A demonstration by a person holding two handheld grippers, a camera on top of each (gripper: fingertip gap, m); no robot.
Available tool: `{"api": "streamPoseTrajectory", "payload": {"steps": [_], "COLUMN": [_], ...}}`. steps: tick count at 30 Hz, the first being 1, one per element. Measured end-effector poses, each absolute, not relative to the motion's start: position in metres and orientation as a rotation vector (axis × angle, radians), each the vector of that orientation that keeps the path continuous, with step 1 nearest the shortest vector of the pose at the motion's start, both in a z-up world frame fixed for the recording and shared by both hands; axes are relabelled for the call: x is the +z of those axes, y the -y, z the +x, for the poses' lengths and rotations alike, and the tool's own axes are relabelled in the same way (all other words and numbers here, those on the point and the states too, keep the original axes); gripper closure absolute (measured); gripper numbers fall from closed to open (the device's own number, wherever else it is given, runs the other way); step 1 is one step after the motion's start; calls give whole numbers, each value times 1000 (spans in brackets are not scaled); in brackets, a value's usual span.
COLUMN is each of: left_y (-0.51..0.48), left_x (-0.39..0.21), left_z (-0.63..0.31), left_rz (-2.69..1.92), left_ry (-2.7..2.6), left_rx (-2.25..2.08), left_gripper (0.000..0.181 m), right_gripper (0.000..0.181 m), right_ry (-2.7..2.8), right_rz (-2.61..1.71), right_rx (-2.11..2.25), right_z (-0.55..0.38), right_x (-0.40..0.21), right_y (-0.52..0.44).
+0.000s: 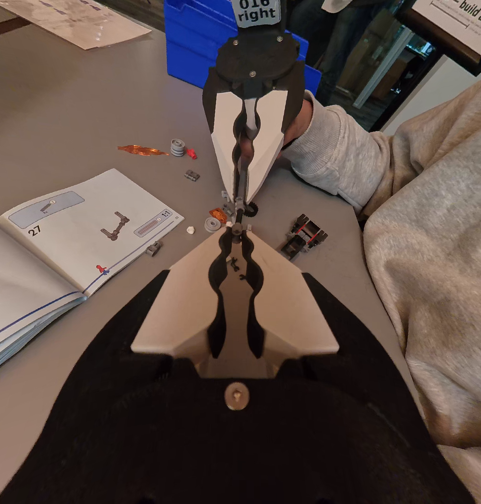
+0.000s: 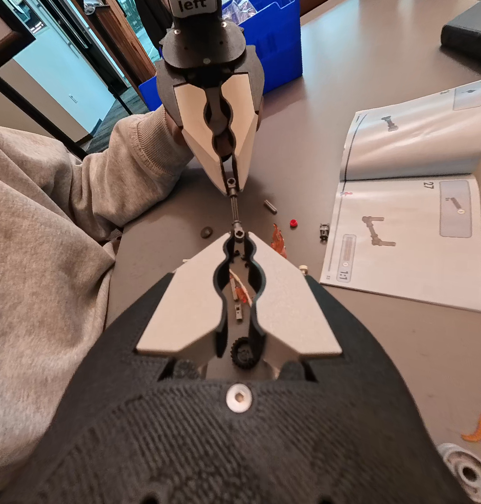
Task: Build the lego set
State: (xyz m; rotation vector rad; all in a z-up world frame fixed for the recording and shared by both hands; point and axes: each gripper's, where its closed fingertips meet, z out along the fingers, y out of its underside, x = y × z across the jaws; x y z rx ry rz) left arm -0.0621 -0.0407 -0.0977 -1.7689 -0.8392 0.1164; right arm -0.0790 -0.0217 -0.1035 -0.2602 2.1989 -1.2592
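Observation:
A thin dark axle (image 1: 240, 216) with a grey connector on each end is held just above the grey table (image 1: 70, 109). My left gripper (image 1: 235, 231) is shut on the near connector (image 1: 237, 228). My right gripper (image 1: 239, 201) comes in from the far side, tip to tip, and is shut on the other connector (image 1: 239, 206). In the right wrist view my right gripper (image 2: 238, 234) grips a connector (image 2: 238, 233), the axle (image 2: 235, 208) runs forward, and my left gripper (image 2: 232, 188) holds the far connector (image 2: 231, 182).
An open instruction booklet (image 1: 84, 231) lies left, also in the right wrist view (image 2: 397, 231). A blue bin (image 1: 190, 41) stands behind. Loose parts lie around: orange flame (image 1: 141, 150), grey round piece (image 1: 177, 147), black gear (image 2: 243, 351), a small black build (image 1: 305, 237). A person's sleeve (image 1: 425, 245) fills the right. My two grippers' fingertips are within a few centimetres of each other.

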Motion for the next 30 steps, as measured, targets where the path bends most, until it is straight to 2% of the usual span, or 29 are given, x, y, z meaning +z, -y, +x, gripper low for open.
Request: {"api": "streamPoseTrajectory", "payload": {"steps": [15,30], "left_y": [47,39], "left_x": [-75,-76], "left_z": [-79,-80], "left_rz": [-1586,-1549], "left_ry": [824,815], "left_rx": [244,205], "left_gripper": [177,177], "right_gripper": [177,177], "right_ry": [-2067,-2053], "right_rz": [-80,-109], "right_rx": [-1428,-1495], "right_z": [-97,-96], "right_x": [-81,-72], "right_y": [29,29]}}
